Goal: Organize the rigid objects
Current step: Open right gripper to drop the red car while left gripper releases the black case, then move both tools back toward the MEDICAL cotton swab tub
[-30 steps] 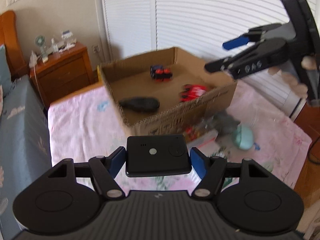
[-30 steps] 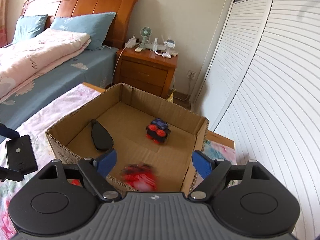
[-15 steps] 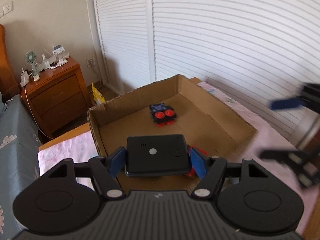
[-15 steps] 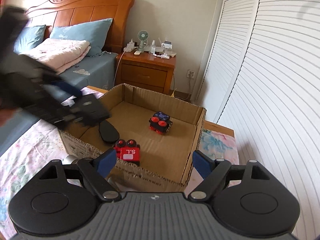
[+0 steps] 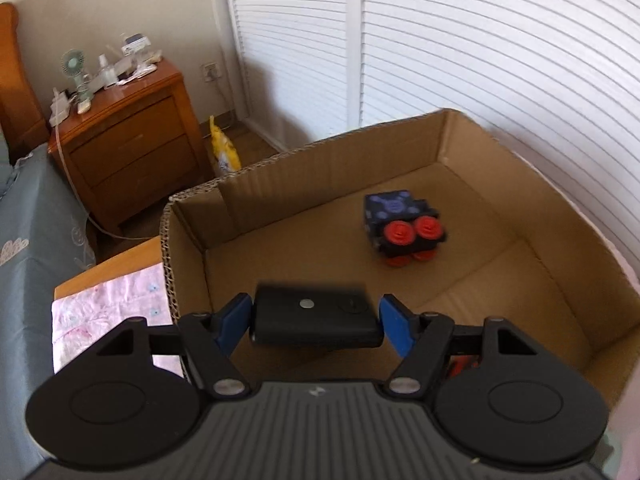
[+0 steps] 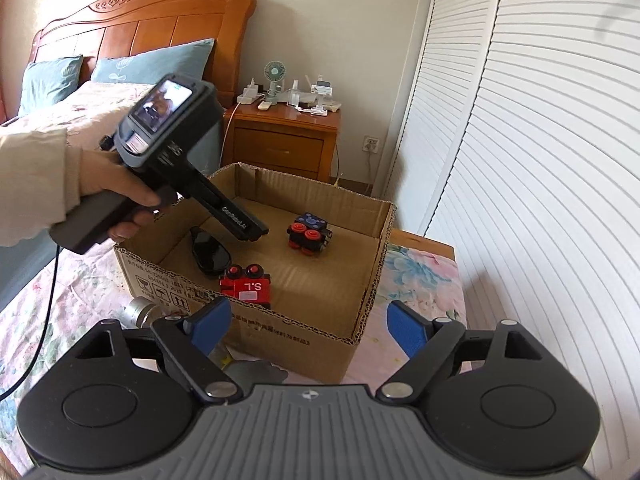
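The left gripper (image 5: 316, 322), which a second ago was short of the cardboard box (image 5: 188, 216), now hangs over its floor with the black device (image 5: 314, 322) between its blue pads; the left pad touches the case while a sliver of gap shows at the right one, so the pinch looks to be loosening and the drop seems close. The right gripper (image 6: 308, 326) has pulled back to the near side of the box, its jaws opening with nothing between them, the red block marked S.L (image 6: 246, 286) now lying inside. Also in the box are a glossy black oval piece (image 6: 210, 254) and a blue-topped block with red studs (image 5: 402, 228). A metal cylinder (image 6: 140, 312) waits outside on the flowered desk cloth (image 6: 80, 300)
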Motion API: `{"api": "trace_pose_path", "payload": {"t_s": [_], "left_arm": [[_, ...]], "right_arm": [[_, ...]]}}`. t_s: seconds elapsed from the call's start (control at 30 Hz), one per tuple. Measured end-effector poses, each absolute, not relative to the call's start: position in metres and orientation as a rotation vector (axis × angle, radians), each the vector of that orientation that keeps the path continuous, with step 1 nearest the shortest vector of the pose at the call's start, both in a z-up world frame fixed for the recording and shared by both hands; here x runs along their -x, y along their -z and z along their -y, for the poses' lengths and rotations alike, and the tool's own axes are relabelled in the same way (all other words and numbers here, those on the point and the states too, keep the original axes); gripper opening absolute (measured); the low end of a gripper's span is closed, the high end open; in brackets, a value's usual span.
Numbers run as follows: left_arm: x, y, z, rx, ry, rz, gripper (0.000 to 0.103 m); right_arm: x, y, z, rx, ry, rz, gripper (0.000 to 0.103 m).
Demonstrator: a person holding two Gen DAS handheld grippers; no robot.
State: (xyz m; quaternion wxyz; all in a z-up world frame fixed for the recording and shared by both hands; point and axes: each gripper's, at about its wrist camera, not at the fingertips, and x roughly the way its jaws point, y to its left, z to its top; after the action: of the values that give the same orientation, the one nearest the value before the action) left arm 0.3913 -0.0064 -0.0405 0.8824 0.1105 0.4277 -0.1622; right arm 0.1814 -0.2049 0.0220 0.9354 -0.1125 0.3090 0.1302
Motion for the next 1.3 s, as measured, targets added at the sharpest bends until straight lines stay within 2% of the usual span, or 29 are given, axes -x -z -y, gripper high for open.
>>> {"api": "trace_pose_path", "payload": {"t_s": [0.1, 0.13, 0.2, 0.47, 0.7, 1.0, 1.3], "left_arm": [[-0.392, 0.033, -0.001, -0.175, 0.31, -0.88, 0.085], [-0.389, 0.029, -0.003, -0.168, 0.308, -0.863, 0.09], [-0.381, 0.019, -0.007, -0.171, 0.296, -0.834, 0.094], [-0.32, -0.016, -0.013, -0.214, 0.317, -0.751, 0.098], [-0.252, -0.025, -0.018, -0.222, 0.329, -0.725, 0.1], [-0.178, -0.004, -0.009, -0.189, 0.335, -0.697, 0.102], [-0.156, 0.029, 0.018, -0.176, 0.329, -0.765, 0.102]], "right_arm": [[-0.18, -0.022, 0.205, 0.228, -0.254, -0.627, 0.102], [-0.178, -0.022, 0.205, 0.227, -0.256, -0.624, 0.102], [-0.176, -0.022, 0.205, 0.222, -0.259, -0.628, 0.103], [-0.162, -0.007, 0.203, 0.196, -0.227, -0.66, 0.103], [-0.129, 0.018, 0.199, 0.203, -0.195, -0.677, 0.103], [-0.104, 0.046, 0.221, 0.15, -0.129, -0.704, 0.103], [-0.11, 0.066, 0.259, 0.069, -0.05, -0.737, 0.103]]}}
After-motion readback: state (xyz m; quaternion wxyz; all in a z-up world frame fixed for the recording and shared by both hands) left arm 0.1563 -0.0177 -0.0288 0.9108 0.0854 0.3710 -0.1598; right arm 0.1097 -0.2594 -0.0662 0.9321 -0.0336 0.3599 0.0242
